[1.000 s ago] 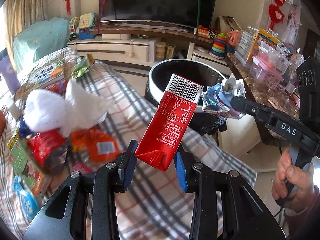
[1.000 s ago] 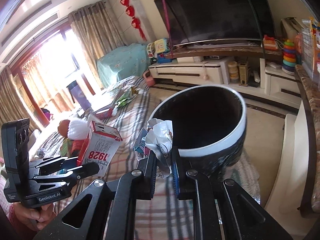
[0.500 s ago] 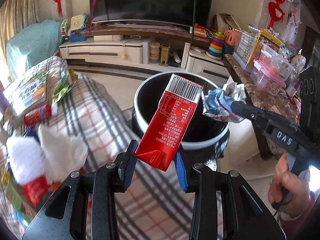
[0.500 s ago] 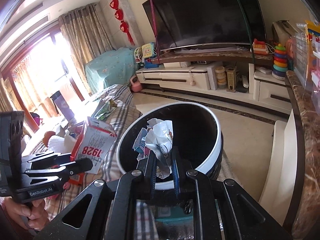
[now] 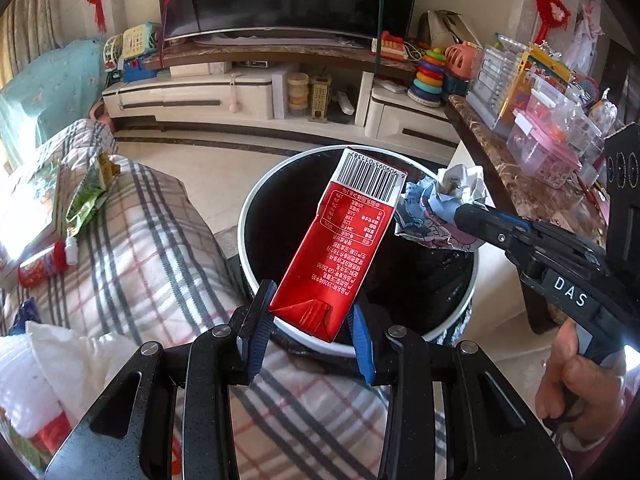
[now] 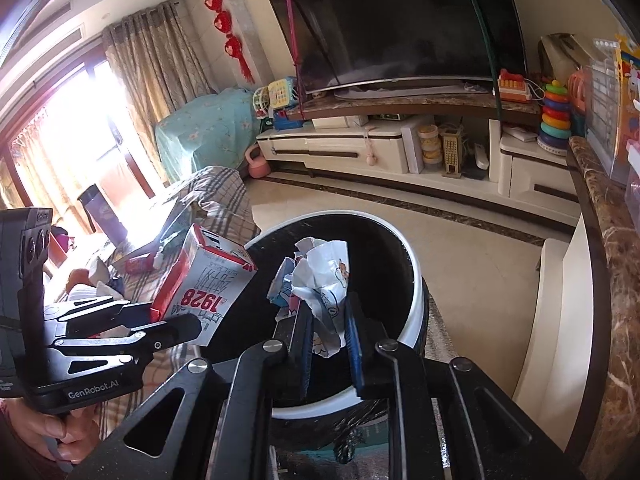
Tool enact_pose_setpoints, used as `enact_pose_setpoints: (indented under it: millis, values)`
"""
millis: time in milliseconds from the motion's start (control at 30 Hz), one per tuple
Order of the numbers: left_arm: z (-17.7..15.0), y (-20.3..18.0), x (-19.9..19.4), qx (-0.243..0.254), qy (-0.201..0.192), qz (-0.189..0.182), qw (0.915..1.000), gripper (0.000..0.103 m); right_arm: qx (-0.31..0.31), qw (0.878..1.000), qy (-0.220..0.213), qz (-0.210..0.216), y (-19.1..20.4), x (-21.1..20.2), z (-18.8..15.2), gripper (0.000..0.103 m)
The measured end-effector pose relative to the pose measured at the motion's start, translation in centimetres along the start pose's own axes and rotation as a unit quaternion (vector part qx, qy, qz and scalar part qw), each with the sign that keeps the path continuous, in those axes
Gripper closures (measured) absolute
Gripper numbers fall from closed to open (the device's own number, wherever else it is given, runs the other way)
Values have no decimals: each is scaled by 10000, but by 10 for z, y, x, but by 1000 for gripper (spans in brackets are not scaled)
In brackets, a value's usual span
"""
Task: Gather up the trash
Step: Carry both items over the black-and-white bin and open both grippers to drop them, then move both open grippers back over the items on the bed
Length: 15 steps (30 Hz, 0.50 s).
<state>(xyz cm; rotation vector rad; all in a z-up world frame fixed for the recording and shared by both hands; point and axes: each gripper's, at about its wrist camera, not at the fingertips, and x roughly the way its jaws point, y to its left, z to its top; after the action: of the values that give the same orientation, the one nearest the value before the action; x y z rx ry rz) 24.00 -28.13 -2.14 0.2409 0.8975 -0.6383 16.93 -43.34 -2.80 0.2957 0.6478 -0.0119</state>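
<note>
Your left claw (image 5: 310,330) grips the red carton (image 5: 340,248) over the bin (image 5: 256,200) — its near rim. Your right claw (image 6: 328,344) is opening around the crumpled wrapper (image 6: 320,280) above the bin's mouth — the carton, released here, could clip the rim and fall outside.

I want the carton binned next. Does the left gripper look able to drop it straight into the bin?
Probably yes: the left gripper holds the red carton over the bin, whose dark mouth looks open beneath it.

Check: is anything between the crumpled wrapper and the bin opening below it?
Nothing; right wrist view shows crumpled wrapper in right gripper, jaws opening, directly over bin.
</note>
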Motion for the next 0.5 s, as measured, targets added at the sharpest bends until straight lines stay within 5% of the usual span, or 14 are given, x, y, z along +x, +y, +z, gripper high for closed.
enact_pose_setpoints:
  millis: [33,100,167,500]
  values:
    - [0,1,1,-28,-6,11,10000,67,-3,10000,12,-11,-1,2,1,84]
    - [1,4,2,-109,-27,15,9999,48,0,10000,40,-52,-3,5,2,73]
    - [-2,7,-3,-200,-166,39,9997,30,55,10000,32,-13,-4,5,2,48]
    - [-51,21,-42,-516,-595,-127,9968,24,147,9994,-200,220,14,-14,-11,23]
